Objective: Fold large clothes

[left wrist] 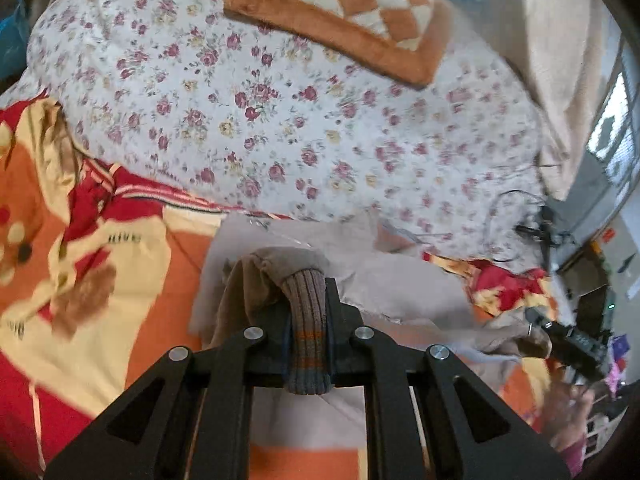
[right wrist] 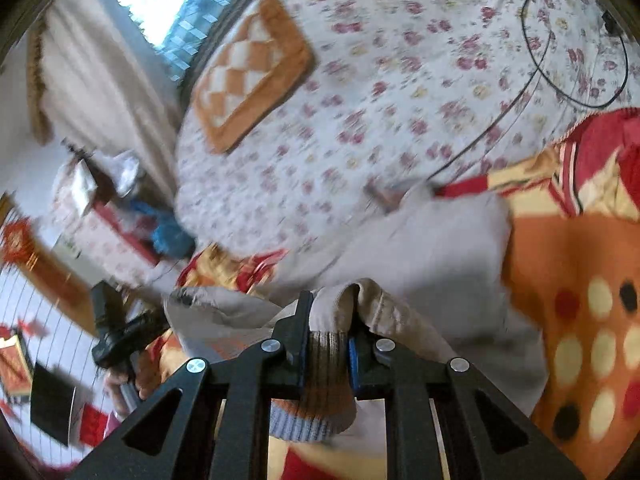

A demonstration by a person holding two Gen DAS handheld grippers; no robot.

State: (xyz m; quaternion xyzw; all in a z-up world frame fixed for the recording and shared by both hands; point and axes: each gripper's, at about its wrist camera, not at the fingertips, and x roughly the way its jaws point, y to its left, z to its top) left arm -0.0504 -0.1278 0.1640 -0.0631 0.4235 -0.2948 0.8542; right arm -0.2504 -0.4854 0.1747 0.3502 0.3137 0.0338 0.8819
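A large beige-grey garment (left wrist: 384,276) lies on a bed over an orange, red and cream blanket (left wrist: 80,248). My left gripper (left wrist: 307,292) is shut on the garment's ribbed striped cuff (left wrist: 308,320), lifted a little above the bed. My right gripper (right wrist: 329,312) is shut on another ribbed cuff (right wrist: 326,354) of the same garment (right wrist: 432,248). The right gripper shows at the right edge of the left wrist view (left wrist: 568,340), and the left gripper at the left of the right wrist view (right wrist: 120,332). Both views are motion-blurred.
A white floral quilt (left wrist: 280,120) covers the far part of the bed, with an orange and white checked mat (left wrist: 344,12) on it. A black cable (right wrist: 576,52) loops on the quilt. A beige curtain (right wrist: 100,72) and a window stand beyond. Room clutter lies beside the bed.
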